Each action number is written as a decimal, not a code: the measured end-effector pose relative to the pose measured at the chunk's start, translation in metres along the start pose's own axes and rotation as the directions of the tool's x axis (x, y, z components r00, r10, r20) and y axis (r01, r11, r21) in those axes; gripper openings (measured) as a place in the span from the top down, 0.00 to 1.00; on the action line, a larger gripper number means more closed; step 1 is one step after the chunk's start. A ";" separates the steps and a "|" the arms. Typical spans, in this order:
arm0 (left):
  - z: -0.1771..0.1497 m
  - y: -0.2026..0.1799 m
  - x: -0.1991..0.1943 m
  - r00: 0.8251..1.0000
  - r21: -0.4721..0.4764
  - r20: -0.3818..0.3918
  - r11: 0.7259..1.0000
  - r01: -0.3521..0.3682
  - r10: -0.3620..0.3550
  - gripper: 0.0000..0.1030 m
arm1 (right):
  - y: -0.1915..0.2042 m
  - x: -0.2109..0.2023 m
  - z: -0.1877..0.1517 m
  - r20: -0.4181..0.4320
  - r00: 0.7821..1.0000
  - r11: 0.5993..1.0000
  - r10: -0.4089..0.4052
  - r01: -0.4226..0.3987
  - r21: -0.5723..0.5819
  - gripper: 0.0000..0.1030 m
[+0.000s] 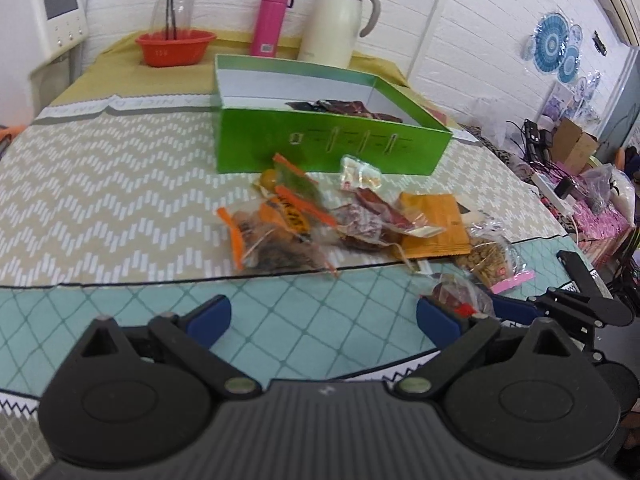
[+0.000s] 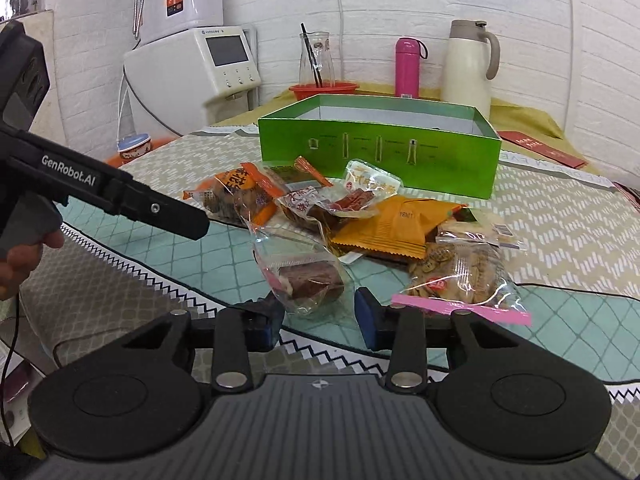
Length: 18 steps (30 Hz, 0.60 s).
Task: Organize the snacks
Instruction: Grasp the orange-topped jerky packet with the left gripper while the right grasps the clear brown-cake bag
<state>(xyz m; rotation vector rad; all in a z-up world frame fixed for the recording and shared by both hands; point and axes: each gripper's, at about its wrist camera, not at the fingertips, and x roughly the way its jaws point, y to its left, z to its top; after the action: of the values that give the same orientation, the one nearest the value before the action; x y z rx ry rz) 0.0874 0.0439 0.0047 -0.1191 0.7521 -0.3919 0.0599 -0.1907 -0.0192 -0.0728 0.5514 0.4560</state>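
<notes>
A green open box (image 1: 320, 148) (image 2: 380, 156) stands on the table with a few dark snack packets inside. Several snack packets lie in a pile in front of it: an orange packet (image 1: 434, 226) (image 2: 390, 226), a bag of small biscuits with a pink strip (image 2: 460, 276), orange-trimmed clear bags (image 1: 272, 236). My left gripper (image 1: 324, 320) is open and empty, low over the teal cloth before the pile. My right gripper (image 2: 316, 316) is open, its jaws on either side of a clear packet of dark red snack (image 2: 308, 280), which also shows in the left wrist view (image 1: 456, 292).
At the back stand a red bowl (image 1: 174, 46), a glass carafe (image 1: 174, 0), a pink flask (image 1: 270, 20) and a cream jug (image 1: 340, 20). A white appliance (image 2: 192, 76) stands left of the table. Clutter and cables lie off the right edge (image 1: 560, 168).
</notes>
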 end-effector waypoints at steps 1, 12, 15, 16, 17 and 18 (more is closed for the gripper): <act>0.004 -0.004 0.001 1.000 0.014 0.008 1.000 0.009 -0.009 0.06 | -0.001 0.000 0.000 0.002 1.000 1.000 -0.001 0.001 0.003 0.33; 0.078 0.008 0.047 0.999 0.025 0.015 0.998 -0.050 0.050 0.06 | 0.001 0.007 0.002 0.024 1.000 1.000 0.010 -0.011 0.029 0.27; 0.090 0.016 0.073 0.997 0.014 -0.071 1.000 -0.025 0.026 0.37 | 0.001 0.007 0.002 0.023 1.000 1.000 0.018 -0.018 0.026 0.22; 0.092 0.018 0.080 0.994 0.013 -0.105 1.000 -0.012 0.013 0.53 | 0.002 0.007 0.003 0.023 1.000 1.000 0.020 -0.021 0.023 0.19; 0.092 0.019 0.087 0.991 0.006 -0.135 1.000 0.001 0.000 0.54 | 0.002 0.008 0.003 0.023 0.999 1.000 0.022 -0.022 0.021 0.15; 0.092 0.021 0.092 0.988 -0.002 -0.152 1.000 0.004 -0.004 0.54 | 0.003 0.009 0.003 0.024 0.999 1.000 0.024 -0.025 0.019 0.12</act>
<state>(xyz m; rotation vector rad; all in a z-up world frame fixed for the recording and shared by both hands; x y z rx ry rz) 0.2173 0.0242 0.0077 -0.0932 0.9024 -0.4070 0.0668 -0.1839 -0.0207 -0.0422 0.5342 0.4747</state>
